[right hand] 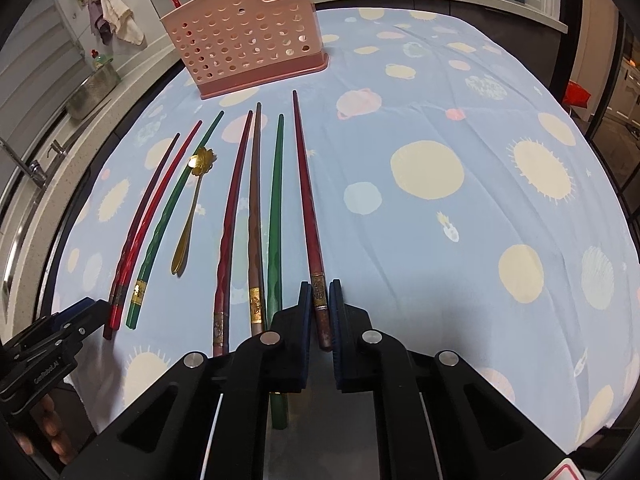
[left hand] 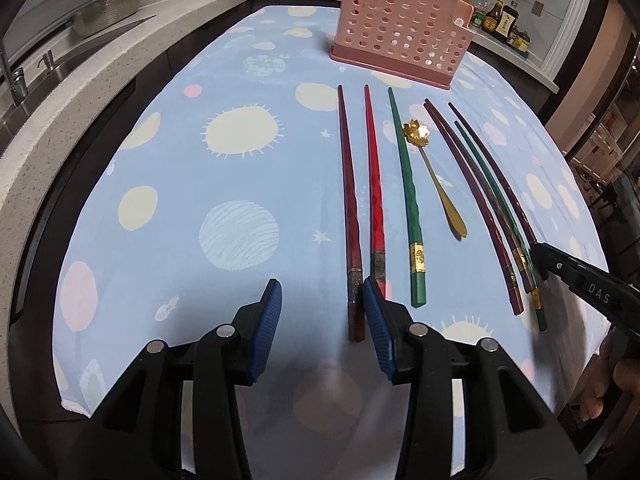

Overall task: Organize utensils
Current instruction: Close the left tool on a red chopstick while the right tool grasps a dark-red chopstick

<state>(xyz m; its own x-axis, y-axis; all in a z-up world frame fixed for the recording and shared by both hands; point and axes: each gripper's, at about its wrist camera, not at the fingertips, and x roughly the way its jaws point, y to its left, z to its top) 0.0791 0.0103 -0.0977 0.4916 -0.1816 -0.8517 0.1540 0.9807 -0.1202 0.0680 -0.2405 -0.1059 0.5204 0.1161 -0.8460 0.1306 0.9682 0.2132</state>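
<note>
On the tabletop [right hand: 460, 240] with its blue spotty cloth: chopsticks in a row, a gold spoon [right hand: 192, 208] among them, pink basket [right hand: 244, 48] behind. Right tongs [right hand: 320, 304] pinching the end of a dark red chopstick [right hand: 306, 200]. Left tongs [left hand: 320, 300] wide open, holding nothing, one pad beside another red chopstick [left hand: 350, 208].

On the blue planet-print tablecloth [right hand: 440, 240] a row of long faceted chopsticks [right hand: 276, 216] lies side by side, tips pointing far; the small gold flower-headed spoon [right hand: 188, 216] lies among them, left of the middle; the pink perforated plastic utensil holder [right hand: 244, 48] stands beyond their far tips, one chopstick upright in it.
</note>
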